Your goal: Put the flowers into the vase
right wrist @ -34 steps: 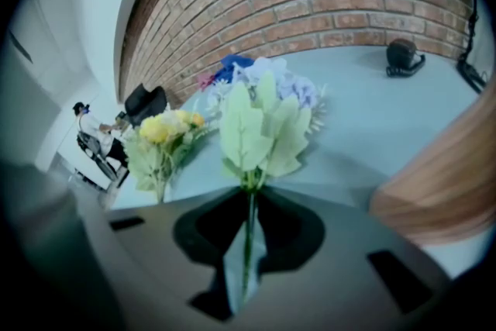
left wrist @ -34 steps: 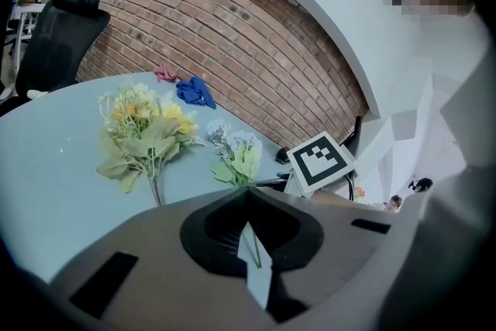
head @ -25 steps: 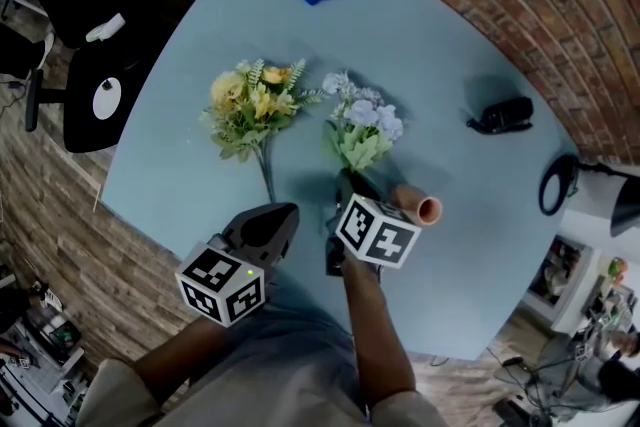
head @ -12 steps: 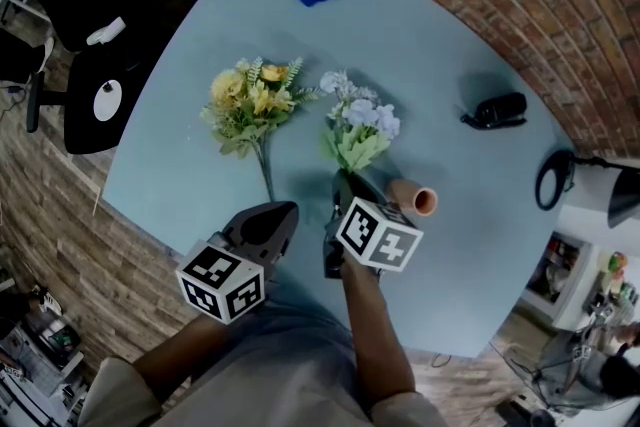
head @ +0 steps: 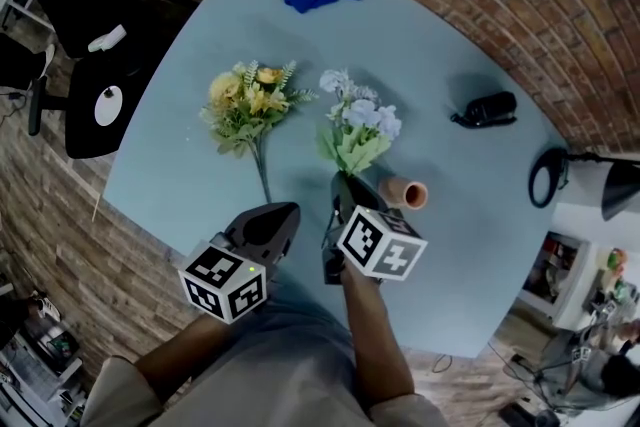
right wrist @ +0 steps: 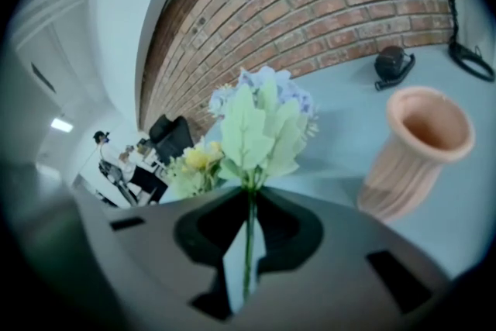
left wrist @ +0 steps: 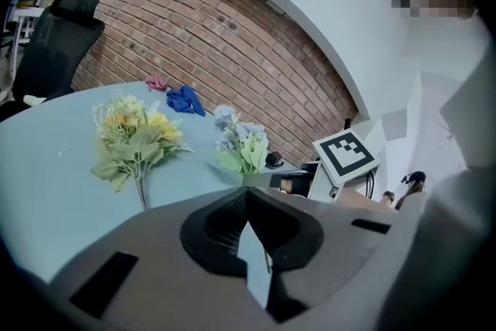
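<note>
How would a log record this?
right gripper: shut on pale blue flower bunch; left gripper: shut, empty; ribbed peach vase: upright; yellow flower bunch: on blue table

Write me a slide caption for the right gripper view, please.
Right gripper shut on the stem of the blue flowers, vase standing nearby on the table.

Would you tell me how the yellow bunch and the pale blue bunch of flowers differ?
The yellow bunch has yellow blooms; the pale blue bunch has lavender-blue ones. The yellow bunch lies free on the table, while the pale blue bunch has its stem clamped in the right gripper. Both have green leaves and point away from the person.
</note>
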### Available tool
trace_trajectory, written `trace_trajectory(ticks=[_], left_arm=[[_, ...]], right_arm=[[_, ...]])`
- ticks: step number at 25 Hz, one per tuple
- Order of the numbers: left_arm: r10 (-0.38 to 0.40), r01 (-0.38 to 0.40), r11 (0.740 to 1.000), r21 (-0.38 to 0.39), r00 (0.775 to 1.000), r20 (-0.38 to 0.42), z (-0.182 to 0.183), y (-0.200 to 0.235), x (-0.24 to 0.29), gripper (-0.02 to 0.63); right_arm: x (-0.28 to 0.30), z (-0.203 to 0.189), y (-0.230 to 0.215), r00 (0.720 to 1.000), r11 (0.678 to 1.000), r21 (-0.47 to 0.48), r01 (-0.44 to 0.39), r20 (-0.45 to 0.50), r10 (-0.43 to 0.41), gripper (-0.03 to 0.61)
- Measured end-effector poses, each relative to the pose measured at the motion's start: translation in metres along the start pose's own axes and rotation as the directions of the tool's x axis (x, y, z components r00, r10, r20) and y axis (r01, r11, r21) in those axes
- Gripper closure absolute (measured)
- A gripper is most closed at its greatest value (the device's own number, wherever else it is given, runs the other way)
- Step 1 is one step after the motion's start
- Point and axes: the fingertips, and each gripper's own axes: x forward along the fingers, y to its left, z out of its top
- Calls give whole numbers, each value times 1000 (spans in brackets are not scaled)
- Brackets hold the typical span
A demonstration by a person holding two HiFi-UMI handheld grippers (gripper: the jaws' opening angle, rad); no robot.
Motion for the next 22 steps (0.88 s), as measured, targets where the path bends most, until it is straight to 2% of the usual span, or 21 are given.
trace_trajectory(ticks=[8,22], left_arm=[[-32,31,999,18,999,37,10,-24,3,597],[-57,55,997,48,996,61,11,-47,-8,597]], right_arm=[[-24,16,11,998,998,-65,-23,56,27,523],[-74,51,20,966,993,-42,-111,230,118,523]])
